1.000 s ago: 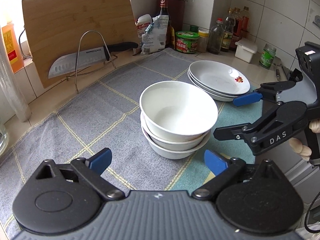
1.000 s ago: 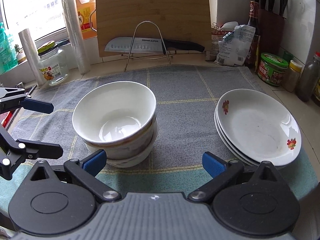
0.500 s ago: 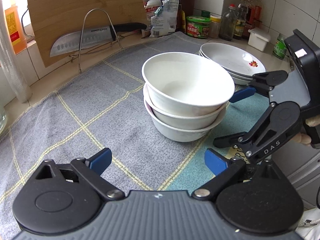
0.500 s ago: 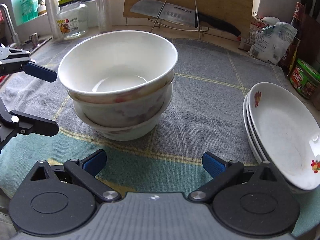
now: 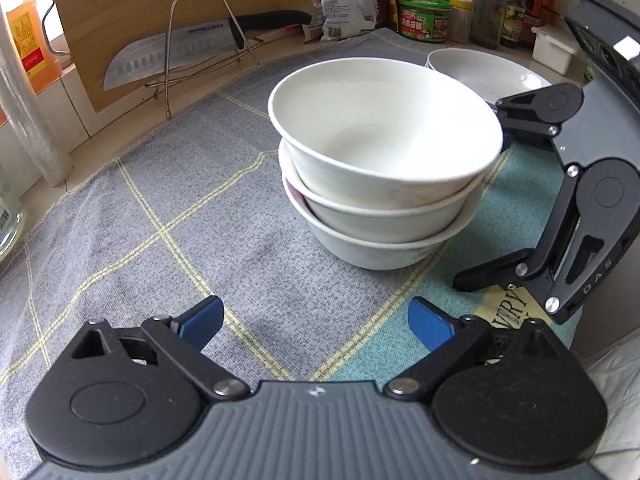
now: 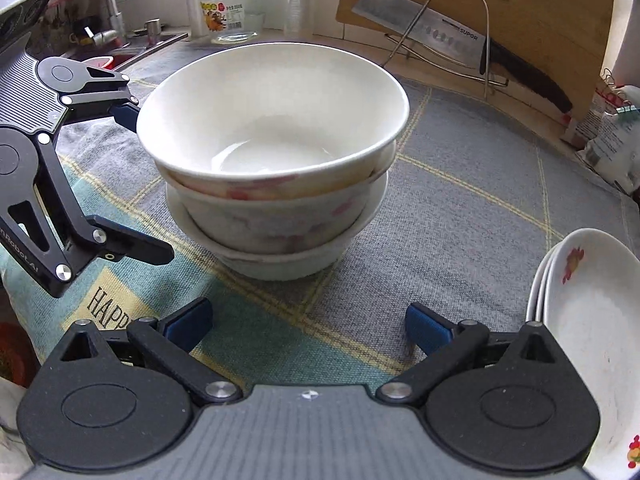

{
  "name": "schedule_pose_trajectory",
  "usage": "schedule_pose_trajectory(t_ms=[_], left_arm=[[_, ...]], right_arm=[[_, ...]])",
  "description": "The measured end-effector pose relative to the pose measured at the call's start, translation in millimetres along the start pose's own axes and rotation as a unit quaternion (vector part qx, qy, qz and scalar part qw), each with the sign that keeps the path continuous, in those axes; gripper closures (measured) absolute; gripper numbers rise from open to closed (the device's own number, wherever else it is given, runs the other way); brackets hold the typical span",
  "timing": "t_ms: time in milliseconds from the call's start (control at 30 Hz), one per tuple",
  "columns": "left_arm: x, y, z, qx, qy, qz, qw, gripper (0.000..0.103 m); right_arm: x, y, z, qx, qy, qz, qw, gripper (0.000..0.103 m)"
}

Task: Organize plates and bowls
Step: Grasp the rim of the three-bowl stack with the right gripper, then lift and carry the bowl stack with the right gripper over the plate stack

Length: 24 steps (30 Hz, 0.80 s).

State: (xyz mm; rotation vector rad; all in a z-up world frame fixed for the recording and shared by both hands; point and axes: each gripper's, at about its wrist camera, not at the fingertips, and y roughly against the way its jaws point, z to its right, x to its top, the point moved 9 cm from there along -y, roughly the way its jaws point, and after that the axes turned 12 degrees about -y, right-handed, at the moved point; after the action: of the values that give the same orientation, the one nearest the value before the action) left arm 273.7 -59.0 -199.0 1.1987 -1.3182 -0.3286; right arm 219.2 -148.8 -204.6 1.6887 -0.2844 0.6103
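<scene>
Three bowls (image 5: 384, 184) are stacked on the cloth (image 5: 140, 220). Left gripper (image 5: 316, 320) and right gripper (image 6: 308, 324) are held spread, empty, flanking the stack near.

Bowls (image 5: 384, 168): three white ceramic bowls, nested upright in one stack, empty. The top bowl sits slightly tilted in the one below; faint reddish floral marks show on the outer walls of the lower two in the right wrist view (image 6: 276, 172). The stack rests on a grey checked cloth.

Plates (image 6: 592, 344): a stack of shallow white plates with small red flower motifs on the rim, lying flat on the same cloth, set apart from the bowls.
</scene>
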Motion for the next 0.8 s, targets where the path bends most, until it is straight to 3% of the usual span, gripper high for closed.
schedule_pose_trajectory(t_ms=[100, 300, 533, 800], left_arm=[[6, 2, 6, 0.001, -0.018, 0.005, 0.9998, 0.005], [13, -9, 8, -0.039, -0.06, 0.014, 0.9973, 0.005], [22, -12, 8, -0.071, -0.126, 0.024, 0.9892, 0.006], [32, -15, 11, -0.1, -0.167, 0.033, 0.9804, 0.017]], right_arm=[[0, 1, 0, 0.011, 0.016, -0.01, 1.0, 0.0], [5, -1, 0, 0.024, 0.042, -0.023, 0.999, 0.0], [18, -2, 0, 0.039, 0.084, -0.029, 0.995, 0.0], [34, 6, -3, 0.072, 0.135, -0.014, 0.988, 0.004]])
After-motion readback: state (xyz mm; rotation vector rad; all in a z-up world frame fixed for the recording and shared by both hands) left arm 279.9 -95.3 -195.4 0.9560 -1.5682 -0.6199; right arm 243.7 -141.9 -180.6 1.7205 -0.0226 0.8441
